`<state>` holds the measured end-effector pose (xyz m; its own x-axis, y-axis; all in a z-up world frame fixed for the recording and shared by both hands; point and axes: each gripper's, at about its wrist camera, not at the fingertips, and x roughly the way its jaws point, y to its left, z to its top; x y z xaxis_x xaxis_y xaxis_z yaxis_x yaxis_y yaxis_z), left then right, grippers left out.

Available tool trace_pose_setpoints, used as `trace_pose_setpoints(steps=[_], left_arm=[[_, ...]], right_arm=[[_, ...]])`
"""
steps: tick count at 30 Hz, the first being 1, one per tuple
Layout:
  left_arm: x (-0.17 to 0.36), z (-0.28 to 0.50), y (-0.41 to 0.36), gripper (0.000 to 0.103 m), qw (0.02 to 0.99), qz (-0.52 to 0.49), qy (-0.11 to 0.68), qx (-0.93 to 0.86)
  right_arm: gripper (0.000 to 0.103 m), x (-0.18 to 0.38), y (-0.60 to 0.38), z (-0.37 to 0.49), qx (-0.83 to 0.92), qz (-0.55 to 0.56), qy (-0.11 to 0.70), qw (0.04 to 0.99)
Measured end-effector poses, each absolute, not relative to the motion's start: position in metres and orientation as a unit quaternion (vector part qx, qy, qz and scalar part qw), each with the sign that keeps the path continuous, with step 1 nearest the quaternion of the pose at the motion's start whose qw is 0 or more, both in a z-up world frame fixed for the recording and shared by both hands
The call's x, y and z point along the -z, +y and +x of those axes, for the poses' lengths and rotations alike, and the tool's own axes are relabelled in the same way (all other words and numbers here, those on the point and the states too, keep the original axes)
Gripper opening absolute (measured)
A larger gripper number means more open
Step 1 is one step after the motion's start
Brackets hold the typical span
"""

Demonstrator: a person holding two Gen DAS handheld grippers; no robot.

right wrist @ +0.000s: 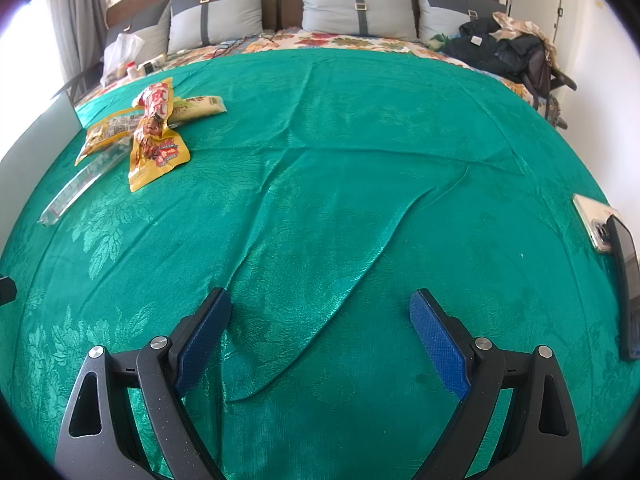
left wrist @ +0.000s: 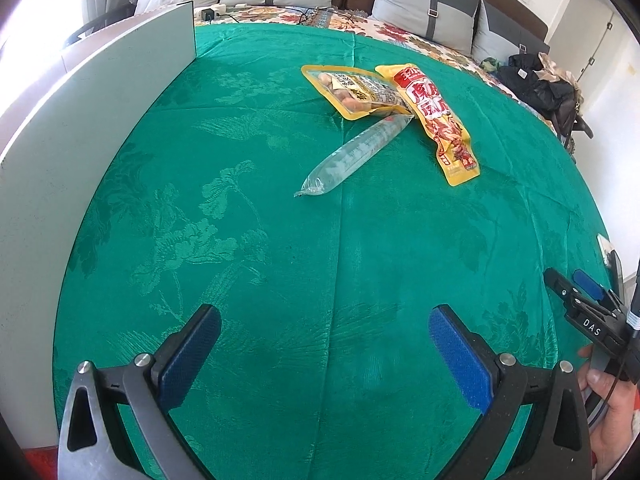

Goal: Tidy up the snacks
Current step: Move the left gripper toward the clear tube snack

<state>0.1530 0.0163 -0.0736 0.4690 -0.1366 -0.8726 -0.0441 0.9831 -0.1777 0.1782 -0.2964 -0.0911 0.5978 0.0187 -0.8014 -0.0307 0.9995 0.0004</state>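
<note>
A: Progress? Three snack packets (left wrist: 384,116) lie overlapped in a heap on the green cloth (left wrist: 280,260); none sorted.

B: Left tongs (left wrist: 324,354) and right tongs (right wrist: 320,340) spread, empty, well apart from it; everything remains.

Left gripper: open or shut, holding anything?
Open. In the left wrist view the left gripper has its blue pads wide apart, only green cloth between.

The right tongs (right wrist: 320,344) are hovering with jaws spread wide over a green cloth (right wrist: 360,140). Snack packets (right wrist: 156,136) are lying heaped at far left, two phones (right wrist: 612,240) sitting at the right edge.
</note>
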Motion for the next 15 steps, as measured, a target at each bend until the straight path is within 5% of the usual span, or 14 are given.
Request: trace_pose_setpoints(steps=[15], left_arm=[[0.072,0.1522,0.0231,0.103,0.854,-0.096,0.511,0.017]], right_arm=[[0.093,0.0911,-0.296,0.1782,-0.014,-0.007,0.448,0.894]])
